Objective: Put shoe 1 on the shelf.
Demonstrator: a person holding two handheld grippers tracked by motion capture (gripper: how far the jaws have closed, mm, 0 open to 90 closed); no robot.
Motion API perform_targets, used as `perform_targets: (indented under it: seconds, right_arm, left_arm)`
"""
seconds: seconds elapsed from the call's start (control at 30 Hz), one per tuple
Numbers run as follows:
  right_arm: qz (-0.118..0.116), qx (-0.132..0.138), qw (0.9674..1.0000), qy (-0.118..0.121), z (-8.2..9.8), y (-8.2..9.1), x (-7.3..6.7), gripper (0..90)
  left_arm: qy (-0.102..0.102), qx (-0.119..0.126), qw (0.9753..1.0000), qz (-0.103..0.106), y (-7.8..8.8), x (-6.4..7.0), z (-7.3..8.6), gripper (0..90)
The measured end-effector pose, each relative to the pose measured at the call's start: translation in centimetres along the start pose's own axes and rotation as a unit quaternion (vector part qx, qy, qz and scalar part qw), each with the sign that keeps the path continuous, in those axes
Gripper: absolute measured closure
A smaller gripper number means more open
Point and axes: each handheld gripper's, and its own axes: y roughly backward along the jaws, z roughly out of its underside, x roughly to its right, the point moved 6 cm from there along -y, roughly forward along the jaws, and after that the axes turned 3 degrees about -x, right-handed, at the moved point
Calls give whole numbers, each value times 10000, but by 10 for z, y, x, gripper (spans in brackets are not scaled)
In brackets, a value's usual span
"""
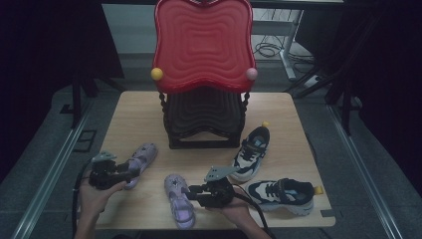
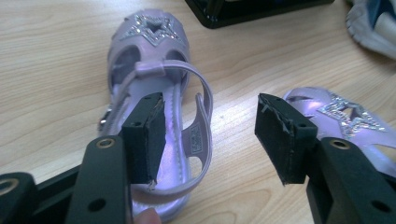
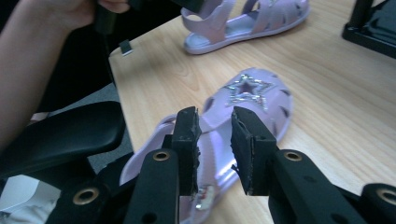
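Straddling sandal strap (image 2: 198, 100), left tongs (image 2: 210, 135) apart | right tongs (image 3: 215, 149) apart above second sandal (image 3: 252, 107)

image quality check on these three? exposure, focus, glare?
High view: dim, underexposed, dark surroundings, and the red shelf top is the only bright patch. Left gripper view: well lit, left gripper jaws soft up close, purple sandal fairly sharp. Right gripper view: evenly lit, star sandal slightly soft, mild sheen on the table.

This looks like a lab or recording room: a small wooden table (image 1: 139, 114) stands on grey carpet between metal floor rails (image 1: 50, 174), dark curtains hang around it, and loose cables (image 1: 268, 50) lie by a desk leg behind.
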Motion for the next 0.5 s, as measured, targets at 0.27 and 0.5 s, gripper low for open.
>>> perform_targets:
  seconds: [0.27,0.5]
  right_arm:
    - [-247,-171,9994,144,-1,-11,-25,667]
    - [-207,-369,9990,108,3,-19,-38,636]
  left_arm:
    - [-78,-165,9997,-154,-14,1,1,518]
    - [-153,-260,9994,-157,-21,1,2,573]
